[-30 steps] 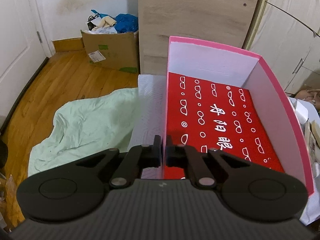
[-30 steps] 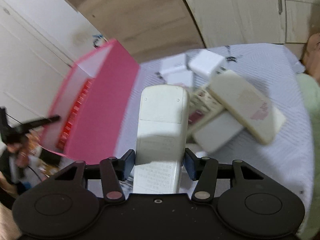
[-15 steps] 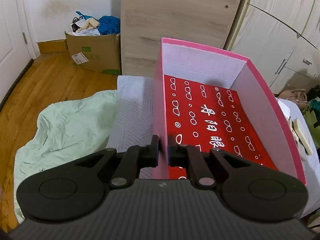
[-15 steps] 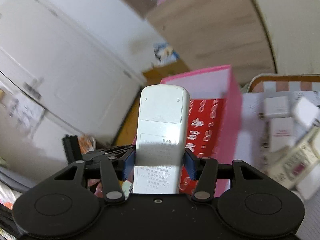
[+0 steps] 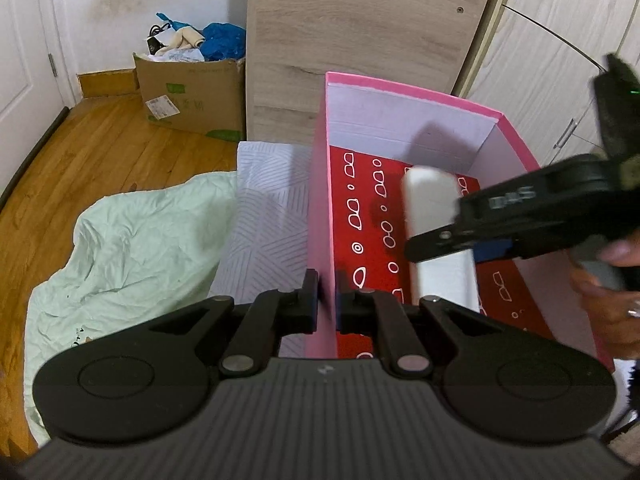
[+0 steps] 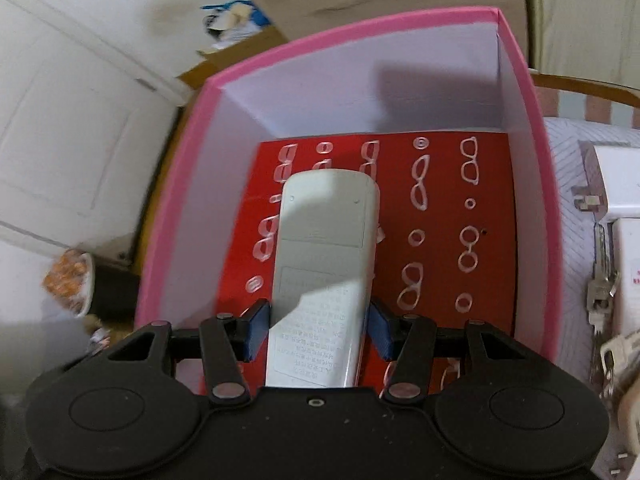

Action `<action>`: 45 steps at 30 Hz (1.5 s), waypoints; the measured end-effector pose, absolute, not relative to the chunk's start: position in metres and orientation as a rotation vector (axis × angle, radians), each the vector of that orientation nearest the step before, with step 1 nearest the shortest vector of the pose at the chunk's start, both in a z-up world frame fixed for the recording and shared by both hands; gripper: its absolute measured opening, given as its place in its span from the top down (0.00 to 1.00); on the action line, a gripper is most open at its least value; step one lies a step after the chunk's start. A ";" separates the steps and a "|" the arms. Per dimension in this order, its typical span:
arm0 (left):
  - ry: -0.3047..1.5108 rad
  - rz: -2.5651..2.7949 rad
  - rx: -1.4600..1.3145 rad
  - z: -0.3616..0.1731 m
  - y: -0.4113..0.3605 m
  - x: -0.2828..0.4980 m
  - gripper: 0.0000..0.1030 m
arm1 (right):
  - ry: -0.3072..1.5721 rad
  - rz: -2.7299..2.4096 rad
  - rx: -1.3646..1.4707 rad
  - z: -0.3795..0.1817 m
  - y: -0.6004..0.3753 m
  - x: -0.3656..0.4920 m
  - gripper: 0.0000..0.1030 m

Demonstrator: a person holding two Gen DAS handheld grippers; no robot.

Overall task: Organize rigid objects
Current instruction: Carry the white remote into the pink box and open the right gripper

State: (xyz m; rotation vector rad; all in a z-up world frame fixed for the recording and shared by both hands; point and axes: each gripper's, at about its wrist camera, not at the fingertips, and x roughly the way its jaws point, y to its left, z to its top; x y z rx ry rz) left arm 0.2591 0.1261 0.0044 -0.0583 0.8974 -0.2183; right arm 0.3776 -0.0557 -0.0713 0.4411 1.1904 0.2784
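A pink box (image 5: 420,94) with white inner walls and a red patterned floor stands on the bed. My left gripper (image 5: 327,300) is shut on the box's near left wall (image 5: 320,216). My right gripper (image 6: 318,332) is shut on a white remote control (image 6: 326,264), back side up, and holds it over the red floor (image 6: 448,208) inside the box (image 6: 532,128). The same remote (image 5: 434,224) and right gripper (image 5: 476,244) show in the left wrist view, coming in from the right.
White adapters and boxes (image 6: 620,184) and a bunch of keys (image 6: 600,292) lie on the bedcover right of the box. A green sheet (image 5: 132,248), a cardboard box (image 5: 192,92) on the wood floor and a wooden panel (image 5: 360,40) lie to the left and behind.
My right gripper carried the remote from the pile on the bedcover up and over into the pink box. My left gripper kept its hold on the box wall.
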 end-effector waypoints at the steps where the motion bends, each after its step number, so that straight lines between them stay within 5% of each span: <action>1: 0.896 -0.216 -0.050 0.004 0.125 0.259 0.94 | 1.197 0.274 0.443 -0.075 -0.052 0.381 0.44; 8: 0.886 -0.235 -0.050 0.003 0.127 0.256 0.93 | 1.209 0.265 0.531 -0.086 -0.055 0.383 0.39; 10: 0.881 -0.239 -0.048 0.003 0.127 0.255 0.93 | 1.201 0.263 0.522 -0.082 -0.056 0.380 0.60; 16: 0.885 -0.241 -0.056 0.003 0.129 0.254 0.93 | 1.140 0.337 0.602 -0.064 -0.059 0.366 0.80; 29: 0.888 -0.243 -0.064 0.004 0.129 0.254 0.93 | 0.832 0.121 -0.072 -0.030 0.007 0.351 0.81; 39: 0.904 -0.236 -0.097 0.003 0.133 0.257 0.93 | 1.069 0.422 0.601 -0.052 -0.038 0.385 0.76; 45: 0.905 -0.229 -0.102 0.004 0.133 0.257 0.93 | 1.066 0.319 0.450 -0.053 -0.040 0.380 0.76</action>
